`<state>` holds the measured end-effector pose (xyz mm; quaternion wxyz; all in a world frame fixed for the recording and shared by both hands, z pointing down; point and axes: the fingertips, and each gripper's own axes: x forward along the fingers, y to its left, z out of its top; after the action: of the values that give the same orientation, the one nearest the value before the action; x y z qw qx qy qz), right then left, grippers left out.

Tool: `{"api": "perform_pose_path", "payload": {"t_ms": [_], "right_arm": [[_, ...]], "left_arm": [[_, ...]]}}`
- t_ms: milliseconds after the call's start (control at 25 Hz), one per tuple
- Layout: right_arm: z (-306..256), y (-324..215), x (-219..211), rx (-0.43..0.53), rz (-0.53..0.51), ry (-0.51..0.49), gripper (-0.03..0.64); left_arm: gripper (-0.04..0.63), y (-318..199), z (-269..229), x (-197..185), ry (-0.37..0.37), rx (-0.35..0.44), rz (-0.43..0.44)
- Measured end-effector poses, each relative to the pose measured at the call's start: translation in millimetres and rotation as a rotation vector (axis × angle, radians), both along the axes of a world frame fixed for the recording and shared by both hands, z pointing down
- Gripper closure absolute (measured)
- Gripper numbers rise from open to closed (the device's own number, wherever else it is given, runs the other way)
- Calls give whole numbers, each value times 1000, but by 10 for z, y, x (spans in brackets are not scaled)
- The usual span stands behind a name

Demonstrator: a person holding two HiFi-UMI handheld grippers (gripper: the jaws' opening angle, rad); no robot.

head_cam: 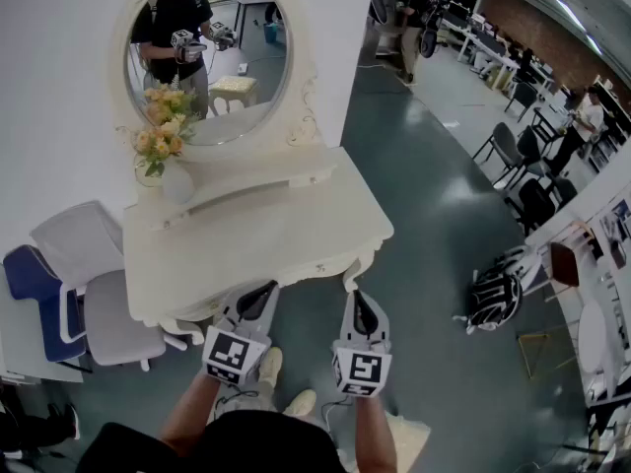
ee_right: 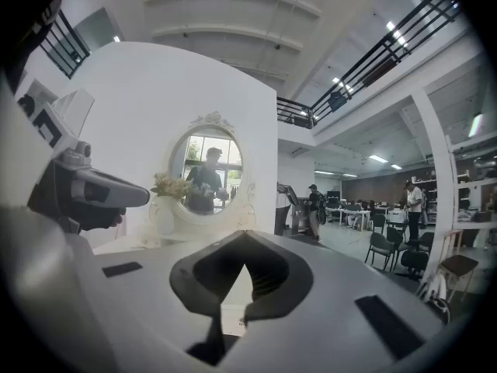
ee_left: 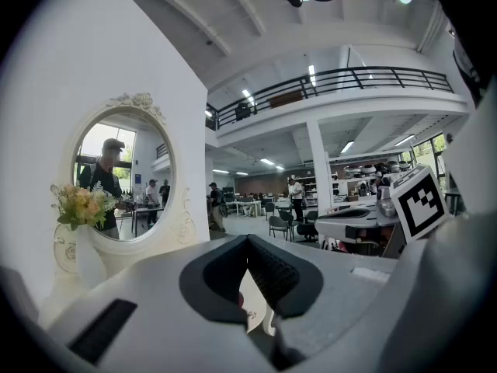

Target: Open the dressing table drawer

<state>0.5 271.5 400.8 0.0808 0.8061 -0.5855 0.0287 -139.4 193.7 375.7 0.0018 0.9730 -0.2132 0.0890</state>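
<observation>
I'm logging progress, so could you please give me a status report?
Left gripper, right gripper shut, empty. Both near dressing table front; no drawer pulled out. Chair off left.

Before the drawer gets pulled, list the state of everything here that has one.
Left tongs, shut, empty.
Right tongs, shut, empty.
Drawer, front not visible from above; nothing juts from the dressing table, so likely shut.
Vase of flowers, upright on the tabletop, back left.
</observation>
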Motion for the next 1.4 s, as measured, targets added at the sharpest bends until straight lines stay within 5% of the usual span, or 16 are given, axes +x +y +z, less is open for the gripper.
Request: {"api": "perform_pose_path", "payload": {"t_ms": [1400], "right_arm": [[29, -1561, 570, 1, 132, 13, 618]], "left_arm": [[595, -1769, 15, 761, 50, 16, 128]]}}
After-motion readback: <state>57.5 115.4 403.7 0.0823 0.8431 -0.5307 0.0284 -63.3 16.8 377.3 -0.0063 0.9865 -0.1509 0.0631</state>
